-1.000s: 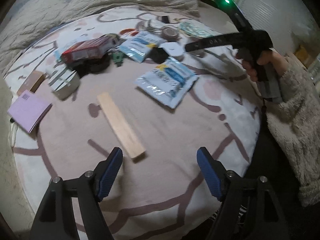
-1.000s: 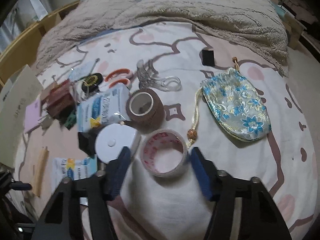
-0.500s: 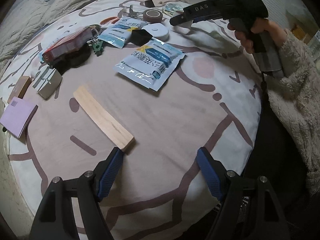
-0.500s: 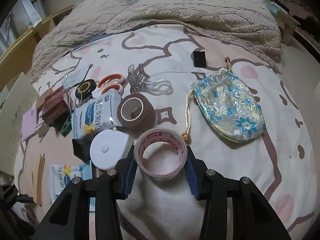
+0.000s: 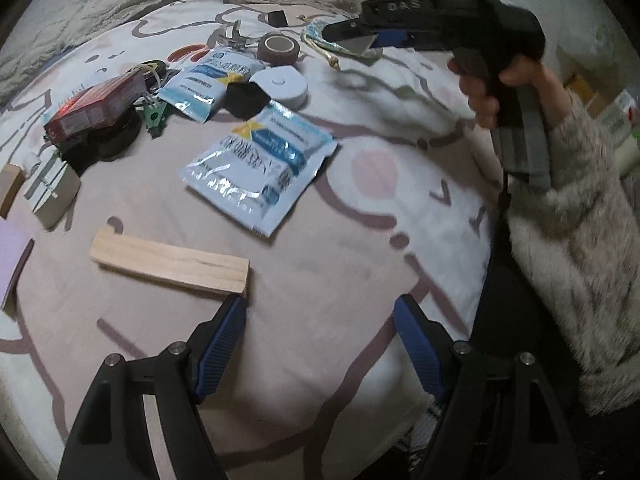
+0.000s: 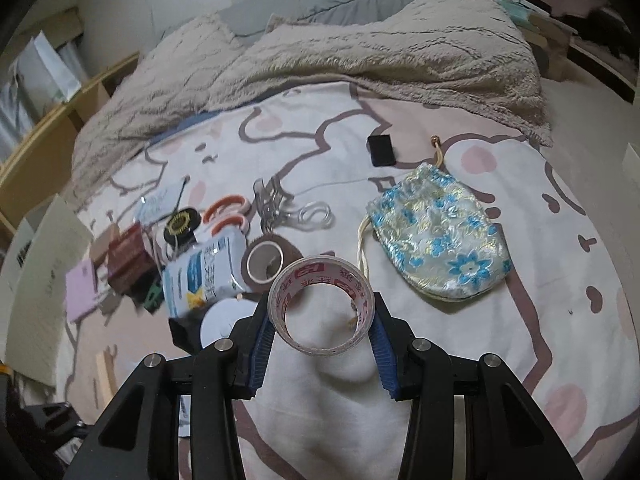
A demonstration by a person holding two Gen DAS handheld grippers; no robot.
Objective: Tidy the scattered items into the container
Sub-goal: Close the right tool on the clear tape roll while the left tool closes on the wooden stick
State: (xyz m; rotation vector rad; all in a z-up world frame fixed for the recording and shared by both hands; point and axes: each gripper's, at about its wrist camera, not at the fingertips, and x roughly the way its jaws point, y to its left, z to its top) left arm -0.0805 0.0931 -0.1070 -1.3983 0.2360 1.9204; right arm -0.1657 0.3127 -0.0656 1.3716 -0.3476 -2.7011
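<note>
tape roll (image 6: 322, 307) half hiding white disc (image 6: 218, 318)

Two blue-and-white sachets (image 5: 256, 168) (image 5: 212, 78) are counted, two tape rolls — one clear (image 6: 322, 304), one brown (image 6: 266, 262) — one wooden block (image 5: 168, 262) and one floral pouch (image 6: 438, 236).

A bed sheet (image 6: 460, 400) with a pale cartoon print fills the scene — a shaggy beige blanket (image 6: 360, 64) is bunched at its far end. A wooden shelf (image 6: 48, 124) stands at the left, in dim light.

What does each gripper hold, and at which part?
Right gripper: clear red-printed tape roll, clamped across its outer sides. Left gripper: open, nothing.
</note>
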